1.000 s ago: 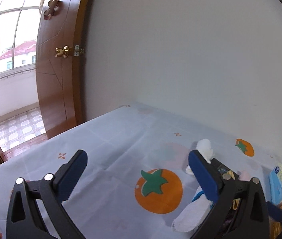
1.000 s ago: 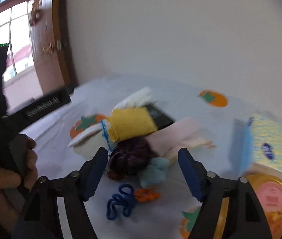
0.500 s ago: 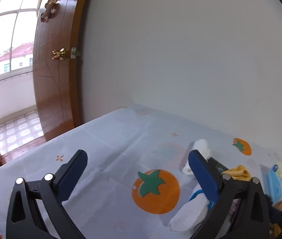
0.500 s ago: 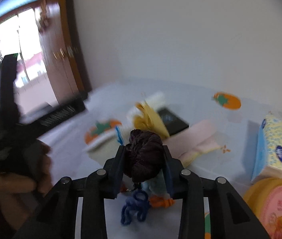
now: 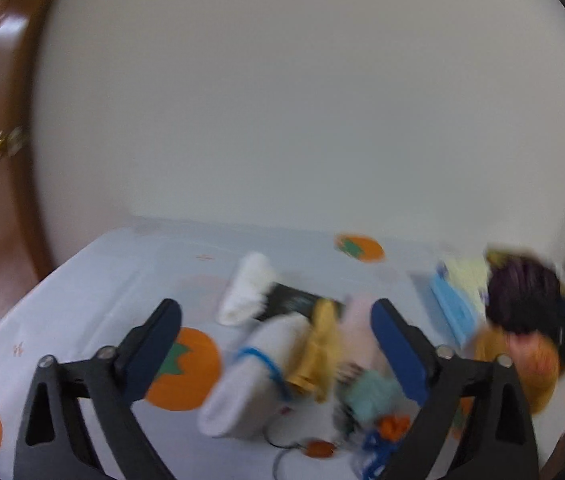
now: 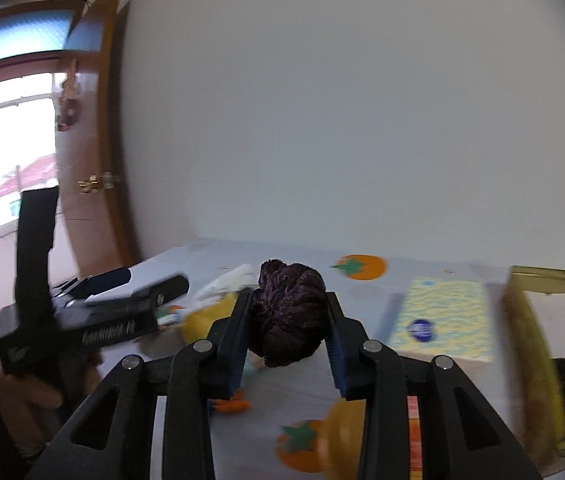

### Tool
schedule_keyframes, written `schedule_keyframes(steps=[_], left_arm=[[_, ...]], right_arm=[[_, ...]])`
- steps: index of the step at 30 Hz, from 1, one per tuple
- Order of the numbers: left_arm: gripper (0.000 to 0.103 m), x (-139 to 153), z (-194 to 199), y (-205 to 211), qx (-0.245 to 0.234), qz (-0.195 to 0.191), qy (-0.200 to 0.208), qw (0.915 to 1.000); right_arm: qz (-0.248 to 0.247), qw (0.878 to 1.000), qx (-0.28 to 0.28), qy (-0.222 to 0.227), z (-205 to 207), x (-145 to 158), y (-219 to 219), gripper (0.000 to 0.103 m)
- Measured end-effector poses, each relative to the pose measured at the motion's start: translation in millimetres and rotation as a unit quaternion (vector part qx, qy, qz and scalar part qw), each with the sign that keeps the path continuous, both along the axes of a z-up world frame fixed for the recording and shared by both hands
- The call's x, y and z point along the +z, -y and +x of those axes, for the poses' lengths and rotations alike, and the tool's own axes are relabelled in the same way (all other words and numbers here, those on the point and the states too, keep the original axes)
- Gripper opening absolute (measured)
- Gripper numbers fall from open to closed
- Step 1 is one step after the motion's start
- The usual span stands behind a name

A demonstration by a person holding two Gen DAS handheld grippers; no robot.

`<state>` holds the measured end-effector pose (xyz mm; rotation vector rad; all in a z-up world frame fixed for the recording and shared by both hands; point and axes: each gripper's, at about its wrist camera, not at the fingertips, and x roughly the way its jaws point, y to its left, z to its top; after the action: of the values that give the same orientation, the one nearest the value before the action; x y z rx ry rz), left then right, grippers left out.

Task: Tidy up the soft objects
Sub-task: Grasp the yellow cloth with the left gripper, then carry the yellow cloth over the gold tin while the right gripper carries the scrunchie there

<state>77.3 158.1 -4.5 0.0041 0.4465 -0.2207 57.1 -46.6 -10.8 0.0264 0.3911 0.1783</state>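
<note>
Right wrist view: a plain pale wall (image 6: 342,120) and a wooden door (image 6: 90,160) are seen behind the desk (image 6: 422,276), which is covered by a light cloth printed with orange fruit. A tissue pack (image 6: 442,320) lies at the right. The right gripper (image 6: 287,316) is clamped on a dark purple fuzzy bundle (image 6: 288,312), lifted clear of the desk. It is judged light, squashy and best pinched across its middle. The left gripper (image 5: 276,336) is held wide, its jaws having just narrowed slightly, nothing gripped, above a blurred heap of socks (image 5: 250,384).
</note>
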Motion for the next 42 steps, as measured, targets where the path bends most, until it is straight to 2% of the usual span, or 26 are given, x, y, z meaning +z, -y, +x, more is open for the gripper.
schedule_keyframes(steps=[1, 4, 5, 6, 8, 9, 10, 12, 15, 16, 18, 23, 28, 30, 32, 37, 40, 42], left_arm=[[0.089, 0, -1, 7, -0.015, 0.013, 0.001, 0.9998], [0.071, -1, -6, 19, -0.059, 0.03, 0.006, 0.9978], [0.062, -2, -5, 22, -0.07, 0.033, -0.001, 0.997], [0.049, -3, -4, 26, -0.075, 0.036, -0.007, 0.9965], [0.032, -7, 2, 32, -0.085, 0.045, -0.029, 0.9949], [0.026, -8, 4, 34, -0.092, 0.047, -0.039, 0.9939], [0.024, -9, 6, 36, -0.098, 0.047, -0.046, 0.993], [0.023, -11, 10, 40, -0.114, 0.048, -0.063, 0.9904], [0.023, -24, 29, 46, -0.127, 0.052, -0.123, 0.9829], [0.023, -30, 38, 47, -0.119, 0.056, -0.151, 0.9796], [0.023, -36, 47, 44, -0.095, 0.056, -0.18, 0.9775], [0.023, -23, 29, 25, -0.06, 0.019, -0.125, 0.9901], [0.024, -16, 21, 18, -0.046, 0.01, -0.097, 0.9942], [0.035, -14, 19, 16, -0.044, 0.008, -0.087, 0.9952], [0.045, -14, 21, 13, -0.038, 0.009, -0.088, 0.9953], [0.049, -18, 31, 10, -0.03, -0.001, -0.114, 0.993], [0.049, -17, 29, 17, -0.05, 0.011, -0.113, 0.9923], [0.048, -20, 31, 24, -0.059, 0.026, -0.127, 0.9898]], right_arm=[[0.005, 1.0, -0.004, -0.002, -1, 1, 4, 0.037], [0.032, 0.999, -0.009, -0.008, -2, 3, 15, 0.037], [0.035, 0.999, -0.012, -0.01, -1, 3, 17, 0.037], [0.037, 0.999, -0.014, -0.012, -2, 3, 18, 0.037], [0.042, 0.999, -0.014, -0.016, -2, 3, 19, 0.037], [0.043, 0.999, -0.013, -0.017, -1, 3, 19, 0.037], [0.042, 0.999, -0.013, -0.017, -1, 3, 18, 0.037], [0.04, 0.999, -0.01, -0.016, -3, 4, 19, 0.037], [0.034, 0.999, -0.009, -0.013, 0, 4, 17, 0.037], [0.031, 0.999, -0.009, -0.013, 0, 3, 16, 0.037], [0.03, 0.999, -0.01, -0.014, 0, 3, 16, 0.037], [0.037, 0.999, -0.014, -0.017, 1, 2, 18, 0.037], [0.04, 0.999, -0.012, -0.018, 1, 1, 20, 0.037], [0.041, 0.999, -0.01, -0.017, 0, 1, 20, 0.037], [0.042, 0.999, -0.008, -0.017, 0, 1, 21, 0.037], [0.044, 0.999, -0.005, -0.019, 0, 0, 23, 0.037], [0.046, 0.999, -0.003, -0.021, 0, 0, 24, 0.037], [0.049, 0.999, -0.003, -0.023, 1, 0, 26, 0.037]])
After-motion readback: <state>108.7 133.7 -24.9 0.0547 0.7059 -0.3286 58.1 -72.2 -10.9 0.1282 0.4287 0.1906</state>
